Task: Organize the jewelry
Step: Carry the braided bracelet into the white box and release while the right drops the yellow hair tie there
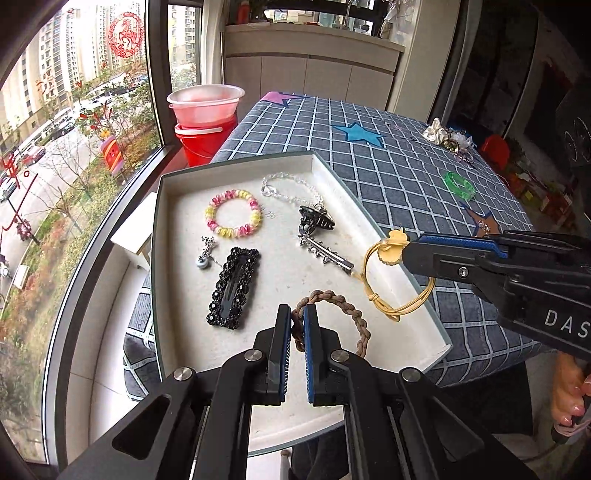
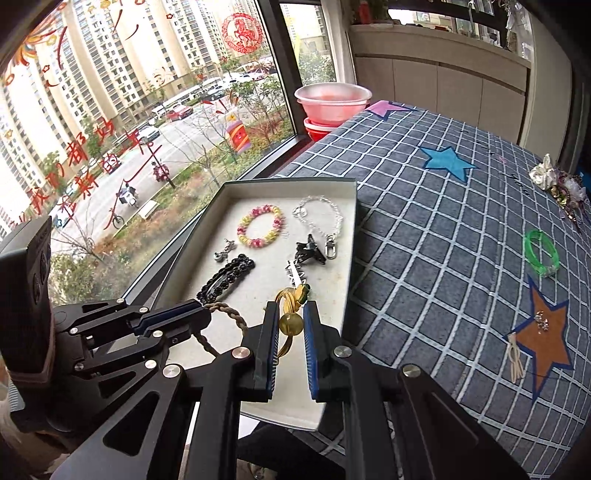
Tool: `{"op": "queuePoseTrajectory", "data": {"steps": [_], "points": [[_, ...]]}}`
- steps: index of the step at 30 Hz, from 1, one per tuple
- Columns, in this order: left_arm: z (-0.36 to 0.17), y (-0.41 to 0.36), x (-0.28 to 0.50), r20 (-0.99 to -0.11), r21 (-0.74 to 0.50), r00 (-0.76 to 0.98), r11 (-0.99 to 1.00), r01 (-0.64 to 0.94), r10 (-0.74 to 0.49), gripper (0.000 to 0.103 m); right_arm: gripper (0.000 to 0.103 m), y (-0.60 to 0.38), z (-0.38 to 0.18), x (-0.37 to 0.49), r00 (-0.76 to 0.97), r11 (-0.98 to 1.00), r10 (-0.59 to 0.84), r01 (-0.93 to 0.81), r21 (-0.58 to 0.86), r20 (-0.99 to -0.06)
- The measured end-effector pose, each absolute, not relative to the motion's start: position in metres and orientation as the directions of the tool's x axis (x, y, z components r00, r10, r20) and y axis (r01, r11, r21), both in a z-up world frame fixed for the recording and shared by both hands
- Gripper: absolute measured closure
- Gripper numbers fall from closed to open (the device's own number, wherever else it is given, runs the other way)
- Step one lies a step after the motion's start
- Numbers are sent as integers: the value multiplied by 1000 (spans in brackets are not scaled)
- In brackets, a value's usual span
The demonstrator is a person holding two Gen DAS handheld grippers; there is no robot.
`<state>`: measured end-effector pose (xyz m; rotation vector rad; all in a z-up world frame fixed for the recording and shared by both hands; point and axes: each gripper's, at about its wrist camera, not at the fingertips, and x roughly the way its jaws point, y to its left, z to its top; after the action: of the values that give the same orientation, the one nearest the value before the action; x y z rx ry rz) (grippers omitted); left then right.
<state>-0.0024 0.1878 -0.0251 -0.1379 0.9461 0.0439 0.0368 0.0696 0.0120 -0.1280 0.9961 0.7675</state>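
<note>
Brown braided band point(image 1: 334, 314) clenched in the left tongs point(image 1: 296, 317) at six o'clock over the tray point(image 1: 236, 166); yellow cord band point(image 1: 395, 280) gripped by the right tongs point(image 1: 406, 254) at three. Farther in: two bracelets, four clips. One green bangle point(image 1: 458, 185) lies on the worktop point(image 1: 388, 173).

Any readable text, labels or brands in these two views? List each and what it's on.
"DAS", cut off at the frame edge: white letters on the right gripper body.
Red handwritten Chinese characters on the window: too stylised to read reliably.
Red paper-cut horse on the glass: a picture, no legible text.
Nothing else readable.
</note>
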Motion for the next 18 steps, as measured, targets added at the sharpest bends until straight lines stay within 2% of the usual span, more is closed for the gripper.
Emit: {"op": "queuePoseTrajectory", "data": {"steps": [8, 18], "points": [[-47, 201, 0, -842, -92, 539, 988, -125, -10, 89, 89, 91, -26, 37, 207, 728, 508, -622, 288, -836], [-63, 215, 10, -863, -44, 503, 983, -178, 52, 89, 89, 90, -49, 58, 217, 777, 438, -580, 246, -872]]}}
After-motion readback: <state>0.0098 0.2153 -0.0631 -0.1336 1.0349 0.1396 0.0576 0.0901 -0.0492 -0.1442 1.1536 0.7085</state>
